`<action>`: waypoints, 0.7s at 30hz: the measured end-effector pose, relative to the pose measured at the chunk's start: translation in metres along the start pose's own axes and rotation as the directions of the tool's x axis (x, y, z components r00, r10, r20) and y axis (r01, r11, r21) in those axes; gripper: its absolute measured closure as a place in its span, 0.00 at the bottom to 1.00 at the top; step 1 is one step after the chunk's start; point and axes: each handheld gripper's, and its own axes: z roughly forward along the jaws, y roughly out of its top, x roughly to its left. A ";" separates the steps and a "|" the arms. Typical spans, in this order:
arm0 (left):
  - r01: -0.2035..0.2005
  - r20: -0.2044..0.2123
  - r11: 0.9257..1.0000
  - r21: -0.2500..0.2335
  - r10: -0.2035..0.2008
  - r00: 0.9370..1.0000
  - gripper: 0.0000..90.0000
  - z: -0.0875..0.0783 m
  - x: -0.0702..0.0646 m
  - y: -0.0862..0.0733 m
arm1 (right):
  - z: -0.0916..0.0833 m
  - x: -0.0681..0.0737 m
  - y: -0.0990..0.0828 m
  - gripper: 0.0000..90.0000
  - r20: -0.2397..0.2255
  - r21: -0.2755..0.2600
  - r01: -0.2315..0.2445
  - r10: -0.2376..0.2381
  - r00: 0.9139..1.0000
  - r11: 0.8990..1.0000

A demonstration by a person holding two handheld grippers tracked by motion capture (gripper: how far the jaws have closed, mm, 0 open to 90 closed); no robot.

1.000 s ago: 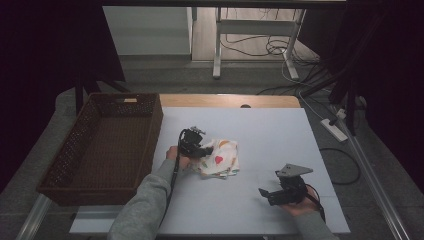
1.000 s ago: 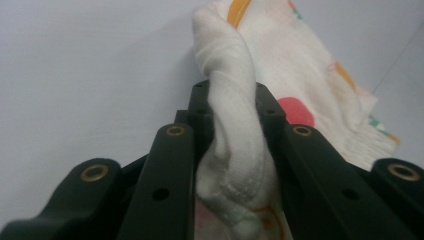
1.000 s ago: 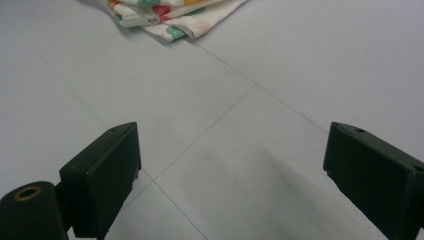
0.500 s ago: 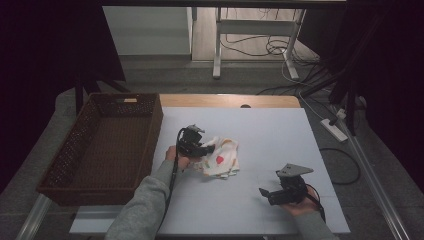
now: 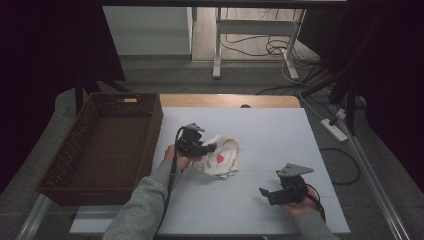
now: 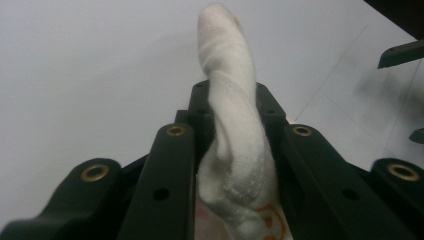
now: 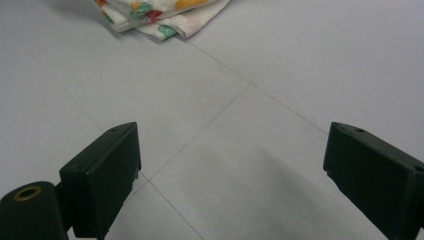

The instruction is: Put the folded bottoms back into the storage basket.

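White cotton cloth with small coloured prints (image 5: 219, 157) lies folded near the middle of the pale grey table top (image 5: 280, 130), and one bunched edge of it is pinched between the jaws of the left gripper (image 5: 209, 148). In the left gripper view this edge stands up as a thick white roll (image 6: 232, 125) pressed tight from both sides, so the grip looks firm enough to lift the cloth. I think the edge is taken so the cloth can be carried to the dark brown woven basket (image 5: 75, 170), which waits at about nine o'clock from it, just beside the table. The right gripper (image 5: 270, 195) rests at about five o'clock from the cloth, well apart, with its jaws wide apart and nothing between them, probably ready to help.
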 end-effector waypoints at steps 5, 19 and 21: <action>-0.016 0.006 1.000 -0.009 0.016 1.000 0.84 -0.006 -0.003 0.001 | 0.000 0.000 0.000 0.10 0.001 -0.002 -0.001 0.001 1.000 1.000; -0.030 0.010 0.999 -0.044 0.031 0.999 0.84 -0.020 -0.009 0.002 | 0.000 0.000 0.000 0.10 0.003 0.000 -0.002 0.002 1.000 1.000; -0.032 0.011 0.998 -0.048 0.033 0.999 0.84 -0.022 -0.009 0.002 | 0.000 0.000 0.000 0.10 0.003 0.000 -0.001 0.001 1.000 1.000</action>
